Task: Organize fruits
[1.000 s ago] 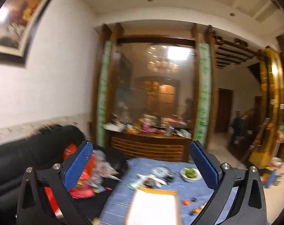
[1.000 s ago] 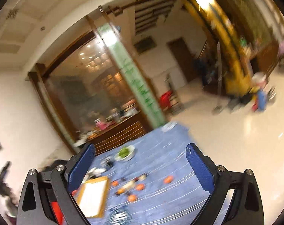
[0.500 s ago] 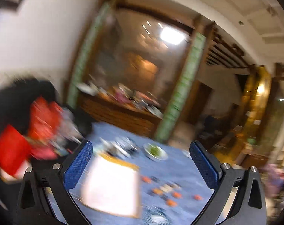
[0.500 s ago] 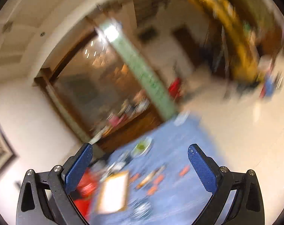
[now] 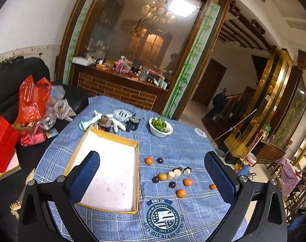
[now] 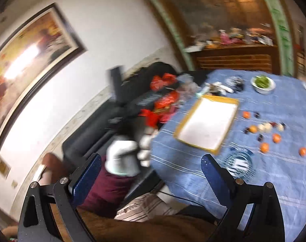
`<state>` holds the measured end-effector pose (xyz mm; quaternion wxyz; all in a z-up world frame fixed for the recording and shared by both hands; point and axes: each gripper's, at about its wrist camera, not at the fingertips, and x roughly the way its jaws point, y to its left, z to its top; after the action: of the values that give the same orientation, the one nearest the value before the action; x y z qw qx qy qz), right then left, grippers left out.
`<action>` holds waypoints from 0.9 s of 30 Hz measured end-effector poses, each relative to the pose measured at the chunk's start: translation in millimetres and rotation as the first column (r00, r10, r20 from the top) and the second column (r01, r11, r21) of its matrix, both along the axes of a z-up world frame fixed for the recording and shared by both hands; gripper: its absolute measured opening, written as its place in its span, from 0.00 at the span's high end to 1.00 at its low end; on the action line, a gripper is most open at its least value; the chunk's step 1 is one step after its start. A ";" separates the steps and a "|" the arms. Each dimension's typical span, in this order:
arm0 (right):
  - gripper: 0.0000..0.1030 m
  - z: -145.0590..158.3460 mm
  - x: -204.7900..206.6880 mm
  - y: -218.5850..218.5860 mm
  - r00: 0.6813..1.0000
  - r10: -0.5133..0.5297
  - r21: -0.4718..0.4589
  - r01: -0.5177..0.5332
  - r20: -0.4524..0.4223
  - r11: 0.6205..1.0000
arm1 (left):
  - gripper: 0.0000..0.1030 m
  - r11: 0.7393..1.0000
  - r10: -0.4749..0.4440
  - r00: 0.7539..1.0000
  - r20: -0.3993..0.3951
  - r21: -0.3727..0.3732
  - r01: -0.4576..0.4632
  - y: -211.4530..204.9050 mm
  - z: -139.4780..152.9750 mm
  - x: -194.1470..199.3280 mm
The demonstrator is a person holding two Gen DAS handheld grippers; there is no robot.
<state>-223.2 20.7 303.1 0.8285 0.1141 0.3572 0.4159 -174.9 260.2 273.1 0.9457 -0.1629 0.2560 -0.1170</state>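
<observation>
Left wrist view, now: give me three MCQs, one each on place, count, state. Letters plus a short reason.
1. Where do the small orange fruits lie relative to the shallow gold-rimmed white tray?
A. inside it
B. on the blue plaid tablecloth to its right
C. in the white bowl of greens

2. How many orange fruits show?
A. two
B. five
C. nine

3. What is in the tray?
A. nothing
B. fruits
C. greens

Key: B, the fruits sit on cloth right of the tray's rim; B, five orange balls are visible; A, only its bare white floor shows. Left gripper and right gripper are both open.
</observation>
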 end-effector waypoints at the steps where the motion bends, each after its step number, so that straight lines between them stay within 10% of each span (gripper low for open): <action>1: 0.02 -2.7 3.1 3.6 1.000 0.021 0.016 -0.021 0.001 1.000 | 0.00 1.000 -0.002 1.000 -0.009 -0.001 0.002 0.1 -2.2 3.5; 10: 0.02 -12.0 20.4 13.7 0.990 0.092 0.074 -0.085 -0.109 0.994 | 0.00 0.999 -0.040 0.997 -0.066 -0.002 0.040 -11.5 -24.6 24.0; 19: 0.02 -4.9 5.8 20.9 0.992 0.126 0.040 -0.126 0.006 0.991 | 0.00 0.998 -0.041 0.995 -0.090 0.041 0.045 -27.1 -39.5 35.3; 27: 0.02 -78.0 79.9 -12.3 0.985 -0.124 -0.035 0.120 -0.123 0.992 | 0.00 0.996 -0.072 0.989 -0.126 0.042 0.078 -60.2 -70.7 52.1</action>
<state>-143.4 8.3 225.1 0.8299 0.1501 0.4064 0.3515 -122.8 200.0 202.4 0.9263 -0.1377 0.3231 -0.1362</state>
